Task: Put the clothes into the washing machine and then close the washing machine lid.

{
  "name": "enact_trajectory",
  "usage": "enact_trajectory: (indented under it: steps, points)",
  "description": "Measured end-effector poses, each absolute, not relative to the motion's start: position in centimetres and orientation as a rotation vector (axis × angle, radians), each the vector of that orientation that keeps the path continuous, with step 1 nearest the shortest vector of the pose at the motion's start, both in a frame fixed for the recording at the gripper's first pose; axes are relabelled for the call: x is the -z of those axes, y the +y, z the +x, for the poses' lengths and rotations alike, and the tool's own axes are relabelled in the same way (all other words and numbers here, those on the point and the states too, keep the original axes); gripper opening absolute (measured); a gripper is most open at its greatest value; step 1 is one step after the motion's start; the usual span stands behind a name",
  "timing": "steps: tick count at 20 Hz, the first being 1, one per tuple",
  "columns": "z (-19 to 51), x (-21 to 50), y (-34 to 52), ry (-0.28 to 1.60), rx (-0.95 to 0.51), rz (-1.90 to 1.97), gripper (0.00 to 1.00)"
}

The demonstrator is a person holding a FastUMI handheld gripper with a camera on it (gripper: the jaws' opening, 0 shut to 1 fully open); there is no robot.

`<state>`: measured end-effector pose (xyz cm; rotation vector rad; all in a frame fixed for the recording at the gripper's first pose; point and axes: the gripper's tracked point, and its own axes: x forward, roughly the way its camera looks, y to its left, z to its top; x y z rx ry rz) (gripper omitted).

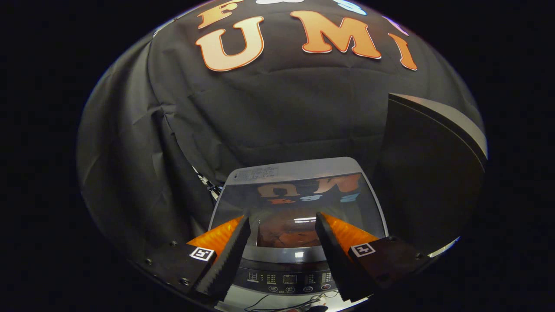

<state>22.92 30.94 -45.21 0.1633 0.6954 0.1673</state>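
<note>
The gripper (282,221) hangs above the washing machine (295,260) with its two fingers (227,255) spread wide apart — nothing is held between them. Below and just ahead of the fingers sits the machine, seen from its front: the control panel (288,279) with its row of round buttons and small display lies between the finger bases, and the lid (299,199) stretches away beyond it. The lid is down flat over the tub, a glossy dark pane in a grey frame (it mirrors the booth's wall and an overhead light). Through the pane, between the fingertips, there are dim reddish shapes — whether these are clothes or only reflection I cannot tell. A thin cable (277,303) trails along the front edge of the machine, under the panel. To the right of the machine stands a tall dark panel (429,173) with a pale grey edge. Black cloth (260,117) hangs behind everything.
</note>
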Motion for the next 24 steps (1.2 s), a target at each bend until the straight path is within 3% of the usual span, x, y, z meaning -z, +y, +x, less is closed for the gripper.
enact_trajectory:
  steps: [8,13,24]
  points:
    - [21.3,38.9,29.9,0.624,-0.192,0.164,0.98]
    - [20.0,30.3,27.6,0.528,-0.222,0.161,0.98]
    - [14.1,13.0,13.5,0.294,-0.146,0.126,0.98]
